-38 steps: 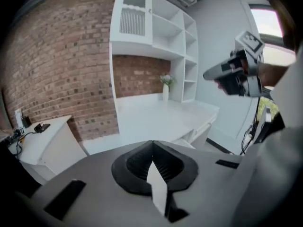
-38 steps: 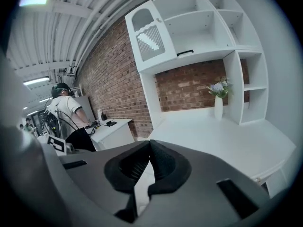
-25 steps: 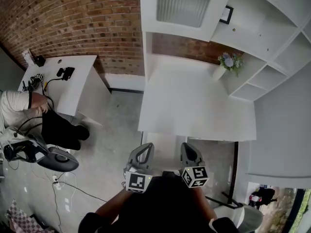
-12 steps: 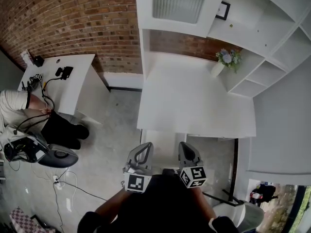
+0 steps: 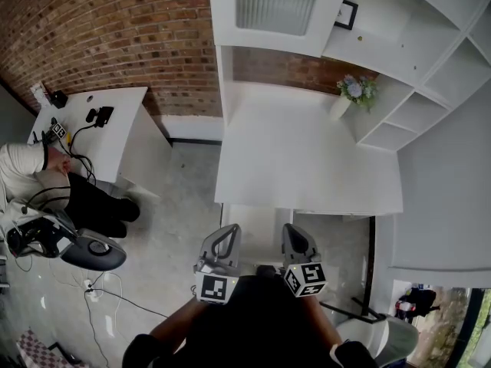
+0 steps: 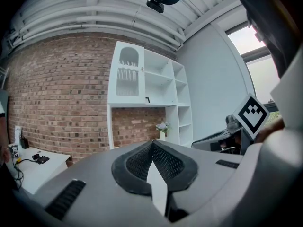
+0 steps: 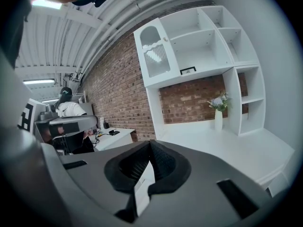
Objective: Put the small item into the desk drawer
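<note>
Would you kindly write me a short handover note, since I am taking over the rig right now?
Left gripper: shut, nothing between its jaws, held close to the body.
Right gripper: shut and empty, beside the left one.
Things: the white desk is ahead, with a vase of flowers at its far right corner. No small item shows in any view. No open drawer shows; the white panel under the desk's near edge may be it.
Done: nothing yet.
Left: find the small item, pick it up, open the drawer and put it in.

Vase point(image 5: 339, 108) on desk point(image 5: 307, 167), back right — shelves point(image 5: 399, 37) behind, side table point(image 5: 115, 129) to left
</note>
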The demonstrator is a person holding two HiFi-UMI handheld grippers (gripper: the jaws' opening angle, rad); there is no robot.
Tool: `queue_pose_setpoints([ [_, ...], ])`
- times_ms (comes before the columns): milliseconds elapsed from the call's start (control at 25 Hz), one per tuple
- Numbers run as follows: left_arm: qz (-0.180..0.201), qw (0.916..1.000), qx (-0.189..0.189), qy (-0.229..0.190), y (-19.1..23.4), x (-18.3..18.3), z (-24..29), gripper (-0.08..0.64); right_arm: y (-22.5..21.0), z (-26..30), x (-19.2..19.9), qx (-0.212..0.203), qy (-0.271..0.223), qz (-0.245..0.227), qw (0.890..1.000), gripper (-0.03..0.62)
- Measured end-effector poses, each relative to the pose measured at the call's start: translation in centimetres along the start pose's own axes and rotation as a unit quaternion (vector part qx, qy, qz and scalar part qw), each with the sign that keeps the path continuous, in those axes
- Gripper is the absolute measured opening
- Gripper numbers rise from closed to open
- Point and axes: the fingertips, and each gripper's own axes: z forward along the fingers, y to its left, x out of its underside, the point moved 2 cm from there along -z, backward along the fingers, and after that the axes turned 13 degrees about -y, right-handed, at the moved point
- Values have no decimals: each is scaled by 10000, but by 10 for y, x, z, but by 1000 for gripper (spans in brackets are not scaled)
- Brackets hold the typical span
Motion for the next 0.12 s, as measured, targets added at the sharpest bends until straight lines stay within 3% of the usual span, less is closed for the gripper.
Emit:
queue_pose_setpoints([
  [120,20,10000,2,34,-1,0,-2,25,2,-2,-1,-13,-7,-2,10000,12],
])
